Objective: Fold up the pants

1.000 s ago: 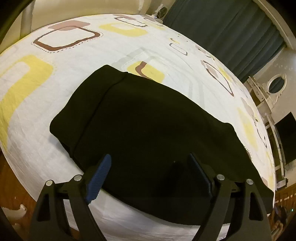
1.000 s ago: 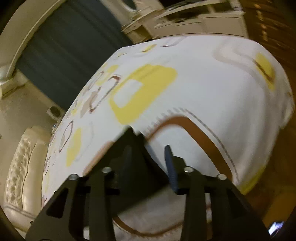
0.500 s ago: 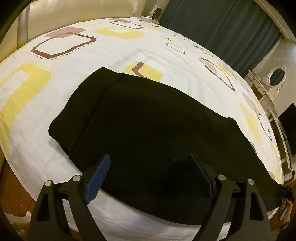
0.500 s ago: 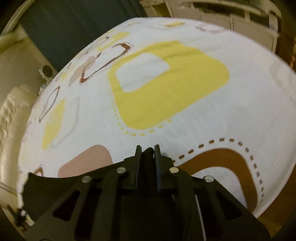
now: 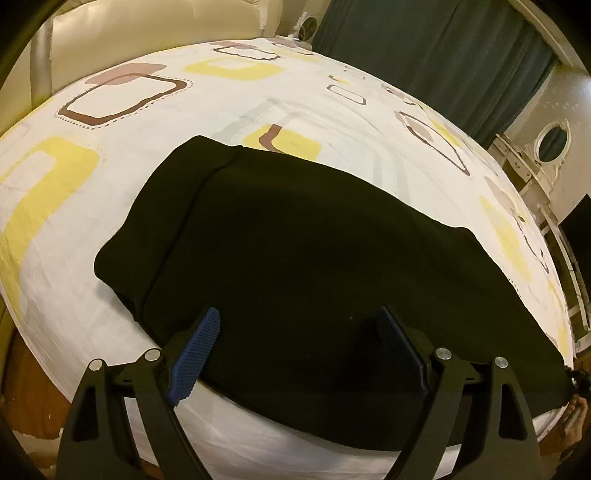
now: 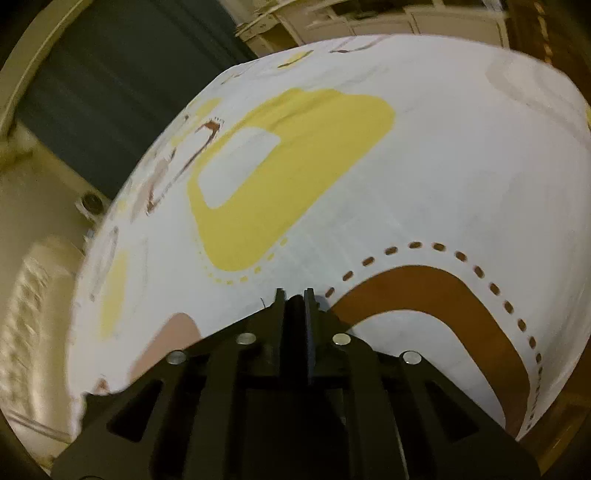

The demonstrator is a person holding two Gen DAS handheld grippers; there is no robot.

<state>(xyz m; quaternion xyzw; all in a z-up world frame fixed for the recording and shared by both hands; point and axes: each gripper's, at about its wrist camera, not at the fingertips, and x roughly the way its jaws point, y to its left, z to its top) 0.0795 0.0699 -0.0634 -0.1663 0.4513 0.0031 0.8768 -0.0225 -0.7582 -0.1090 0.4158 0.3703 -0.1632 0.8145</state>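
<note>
Black pants (image 5: 314, 240) lie flat on the patterned bed sheet (image 5: 110, 206), waistband end to the left, legs running to the right edge. My left gripper (image 5: 295, 332) is open with blue pads (image 5: 195, 347), hovering over the near edge of the pants and holding nothing. In the right wrist view my right gripper (image 6: 294, 295) is shut on a fold of the black pants fabric (image 6: 294, 304) at the leg end; the dark cloth hangs below the fingers, over the sheet (image 6: 406, 166).
The bed has a cream padded headboard (image 5: 147, 33). Dark curtains (image 5: 424, 48) hang behind it. A white dresser with an oval mirror (image 5: 550, 140) stands at the right. The wooden floor (image 5: 22, 387) shows past the bed's near edge.
My right gripper closed from open onto the pants' leg end and has lifted it a little. My left gripper stayed open and drew back slightly from the pants.
</note>
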